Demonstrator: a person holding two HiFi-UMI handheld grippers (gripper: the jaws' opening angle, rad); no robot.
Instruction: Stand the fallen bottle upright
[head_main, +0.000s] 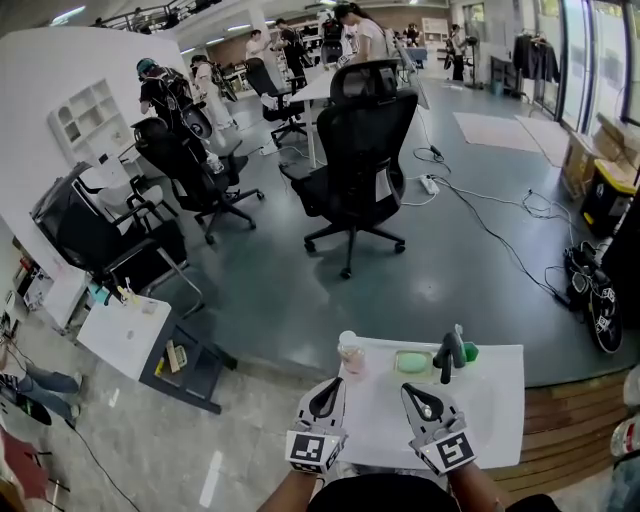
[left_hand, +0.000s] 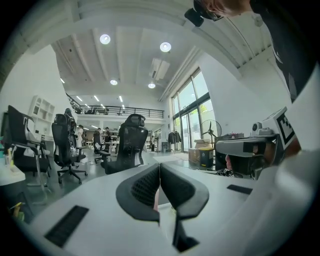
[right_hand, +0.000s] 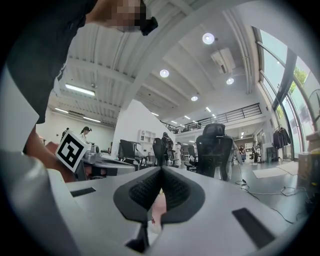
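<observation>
A small pinkish bottle with a white cap (head_main: 348, 354) stands upright at the far left corner of the white table (head_main: 500, 400). My left gripper (head_main: 329, 386) is shut with nothing in it, close in front of the bottle and not touching it. My right gripper (head_main: 414, 390) is shut too and holds nothing, a hand's width to the right. The left gripper view has the jaws (left_hand: 159, 172) pressed together, with a pink sliver of the bottle (left_hand: 155, 199) behind them. In the right gripper view the closed jaws (right_hand: 161, 175) hide most of the bottle (right_hand: 157, 211).
A green dish (head_main: 412, 362) and a dark upright tool (head_main: 448, 356) with a green object (head_main: 469, 352) beside it sit at the table's far edge. A black office chair (head_main: 360, 150) stands on the floor beyond. A low white side table (head_main: 125, 335) is at the left.
</observation>
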